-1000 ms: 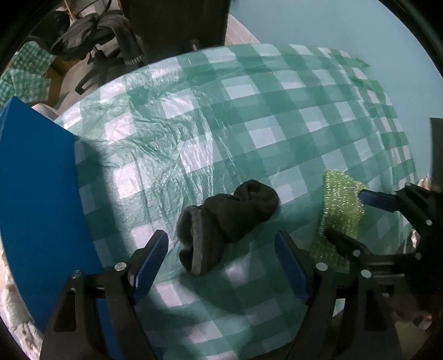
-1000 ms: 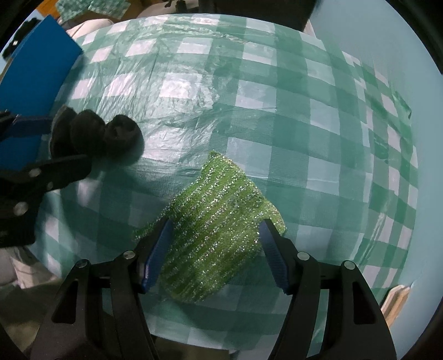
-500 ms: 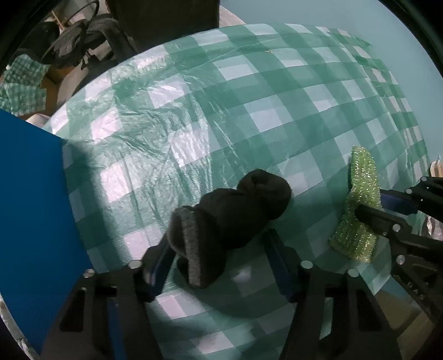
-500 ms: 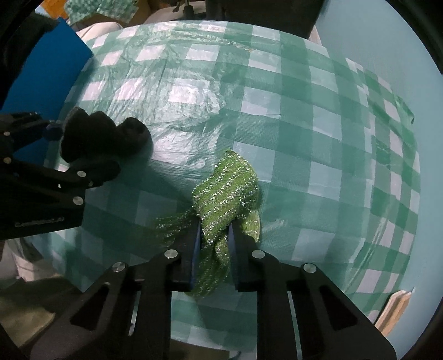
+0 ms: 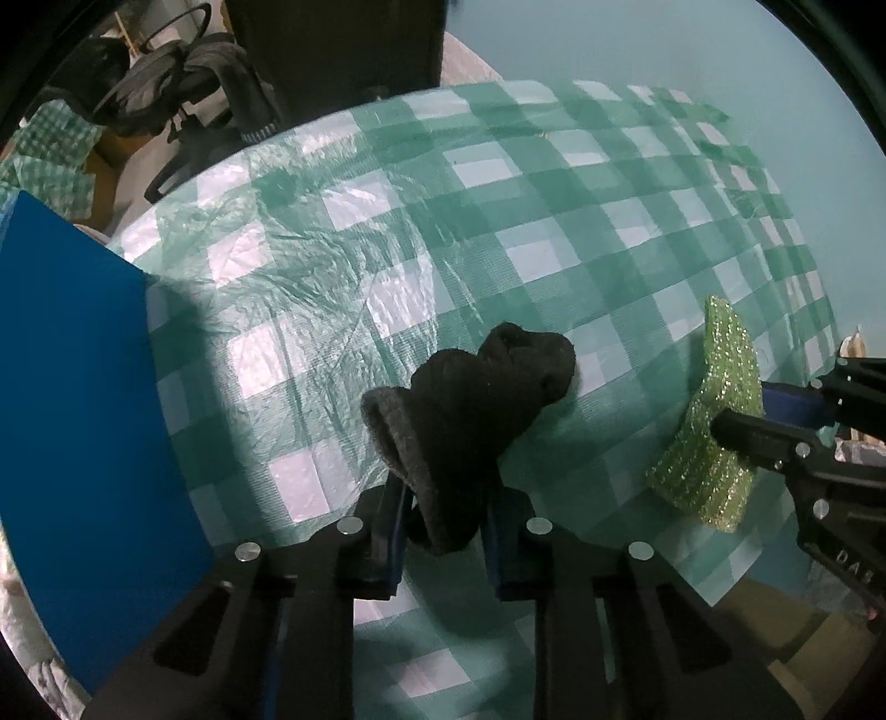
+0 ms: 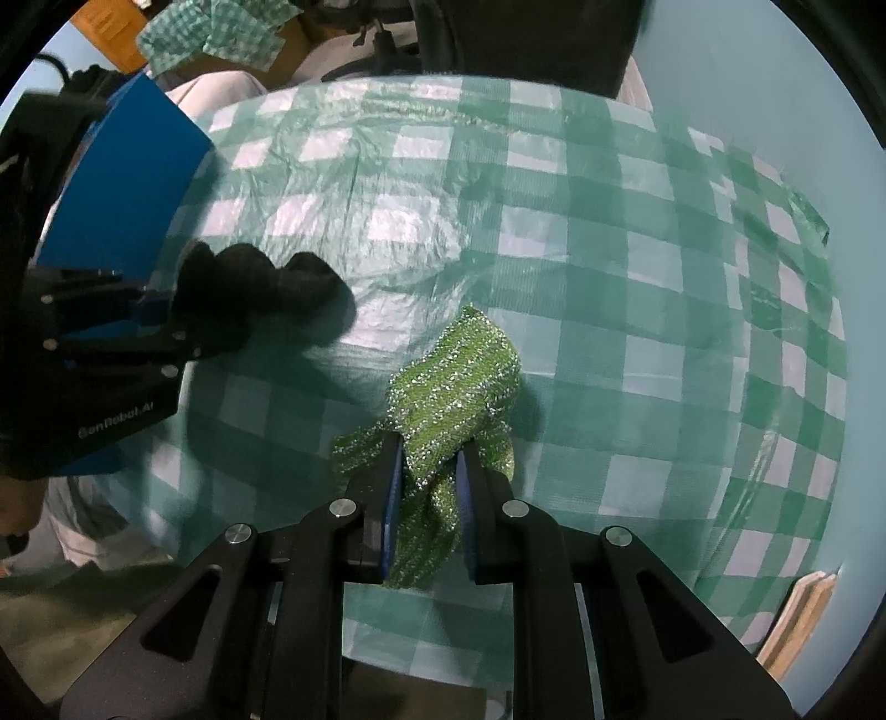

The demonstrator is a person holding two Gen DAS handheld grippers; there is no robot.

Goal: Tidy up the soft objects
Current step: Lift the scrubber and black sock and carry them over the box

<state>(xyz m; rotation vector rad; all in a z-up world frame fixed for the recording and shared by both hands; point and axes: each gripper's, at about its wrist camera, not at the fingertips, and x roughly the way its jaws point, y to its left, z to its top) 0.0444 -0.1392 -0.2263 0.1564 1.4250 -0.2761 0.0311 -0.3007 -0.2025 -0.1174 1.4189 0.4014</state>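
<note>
A dark grey knitted sock (image 5: pixel 470 404) lies bunched on the green checked tablecloth (image 5: pixel 498 232). My left gripper (image 5: pixel 446 498) is shut on its near end, the blue pads squeezing the fabric. From the right wrist view the same sock (image 6: pixel 260 288) shows at the left, held by the left gripper (image 6: pixel 166 321). A glittery green scrubbing cloth (image 6: pixel 459 376) is pinched between the pads of my right gripper (image 6: pixel 429 471), which is shut on it and has it slightly raised. In the left wrist view this cloth (image 5: pixel 714 421) hangs at the right, the right gripper (image 5: pixel 742 410) clamped on it.
A blue box (image 5: pixel 83 415) stands at the table's left side, also seen as the blue box (image 6: pixel 122 188) in the right wrist view. Chairs and dark bags (image 5: pixel 183 77) sit beyond the far table edge. A pale blue wall (image 5: pixel 664 44) backs the table.
Both grippers went from wide open to shut: the left closed on the sock, the right on the green cloth. The cloth bunched up and lifted a little off the table.
</note>
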